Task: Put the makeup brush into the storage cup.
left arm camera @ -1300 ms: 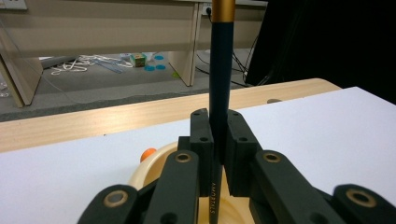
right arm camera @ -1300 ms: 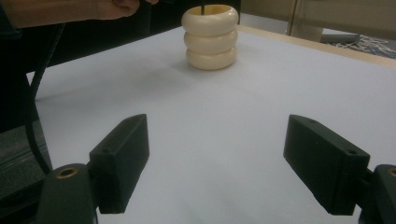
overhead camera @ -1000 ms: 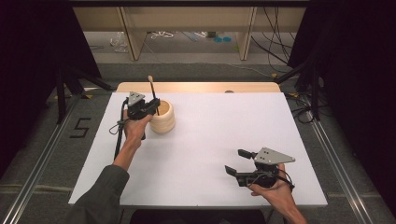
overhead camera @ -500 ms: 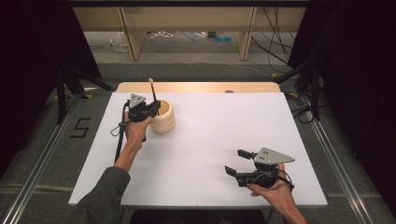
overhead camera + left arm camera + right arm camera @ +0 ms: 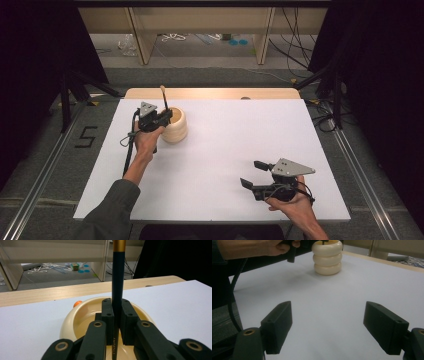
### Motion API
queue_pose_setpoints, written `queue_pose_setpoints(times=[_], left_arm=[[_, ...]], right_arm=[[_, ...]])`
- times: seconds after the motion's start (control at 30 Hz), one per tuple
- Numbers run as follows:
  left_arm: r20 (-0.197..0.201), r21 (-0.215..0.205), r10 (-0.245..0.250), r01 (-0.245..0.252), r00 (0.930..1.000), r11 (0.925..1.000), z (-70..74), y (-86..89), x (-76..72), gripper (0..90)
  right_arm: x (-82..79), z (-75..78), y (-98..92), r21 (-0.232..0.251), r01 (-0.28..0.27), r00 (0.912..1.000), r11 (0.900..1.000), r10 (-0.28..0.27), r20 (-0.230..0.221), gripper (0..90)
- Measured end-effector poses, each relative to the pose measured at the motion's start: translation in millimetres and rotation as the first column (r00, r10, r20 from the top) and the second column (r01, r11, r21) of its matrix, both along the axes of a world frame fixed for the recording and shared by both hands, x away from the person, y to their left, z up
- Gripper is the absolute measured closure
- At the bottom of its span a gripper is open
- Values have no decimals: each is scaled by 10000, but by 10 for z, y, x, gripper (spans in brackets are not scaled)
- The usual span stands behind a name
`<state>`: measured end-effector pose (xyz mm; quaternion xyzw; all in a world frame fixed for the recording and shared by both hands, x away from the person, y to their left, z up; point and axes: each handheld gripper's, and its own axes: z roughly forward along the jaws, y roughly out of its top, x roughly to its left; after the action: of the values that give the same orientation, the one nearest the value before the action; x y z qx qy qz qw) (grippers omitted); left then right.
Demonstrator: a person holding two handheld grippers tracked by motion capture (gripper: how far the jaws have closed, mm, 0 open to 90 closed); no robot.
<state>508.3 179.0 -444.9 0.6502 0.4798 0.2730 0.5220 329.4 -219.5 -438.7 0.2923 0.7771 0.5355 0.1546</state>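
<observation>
Cream, ribbed and round, the pot stands near the far left corner of the white table, and the work in hand is to set a dark pencil in it. The left gripper hangs over the pot's near rim with its jaws clamped tight on the pencil. In the left gripper view the pencil stands nearly upright between the pads, a gold band near its upper end, its lower part running down inside the pot's mouth. Whether its lower end touches the bottom I cannot tell, as the jaws hide it. A small orange thing peeps over the pot's far rim; what it is I cannot say.

The right gripper rests low at the near right of the table, well apart from the pot, its jaws wide apart with nothing between them. Its own view looks across bare table to the pot and the left hand above it.

As I judge it, the job is nearly done: the pencil is carried, aligned and partly lowered into the pot. What is left is to ease it down if it is not yet seated, part the jaws so it leans on the rim, and lift the left gripper clear without knocking the pot. The right gripper seems to have no part in it for now.
</observation>
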Motion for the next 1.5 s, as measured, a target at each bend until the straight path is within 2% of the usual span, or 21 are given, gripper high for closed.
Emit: queue_pose_setpoints(times=[0.17,0.33,0.6,0.77,0.8,0.9,1.07,1.2,1.4,1.5], left_arm=[[-26,-18,8,-8,10000,10000,-8,-14,0,833],[-66,151,61,-60,10000,9999,-18,-25,2,819],[-70,391,551,-548,9985,9977,6,11,-9,556],[-27,554,626,-623,9980,9965,37,35,-30,487],[-71,582,645,-640,9979,9963,44,36,-38,464],[-105,576,659,-652,9978,9962,63,45,-60,417],[-294,448,708,-694,9971,9966,116,63,-114,350],[-236,315,481,-474,9986,9984,187,59,-182,322],[-181,19,181,-181,9997,9998,282,59,-294,286],[-200,65,-1,3,9998,10000,328,49,-357,270]], right_arm=[[2,-2,1,15,-13,10000,10000,13,-3,241],[3,-2,1,6,-19,10000,10000,19,-4,242],[2,-1,-4,-6,-1,10000,10000,1,-59,244],[-4,-1,-1,70,73,9997,9999,-72,-233,245],[10,-8,1,160,20,10000,9999,-20,-49,245],[7,1,-11,14,110,9999,9999,-110,-26,243],[17,-7,-7,210,120,9999,9997,-121,66,239],[10,6,-17,40,153,9999,9999,-153,8,237],[10,15,-29,44,246,9997,9997,-246,53,233],[18,4,-19,267,245,9996,9993,-249,126,232]])
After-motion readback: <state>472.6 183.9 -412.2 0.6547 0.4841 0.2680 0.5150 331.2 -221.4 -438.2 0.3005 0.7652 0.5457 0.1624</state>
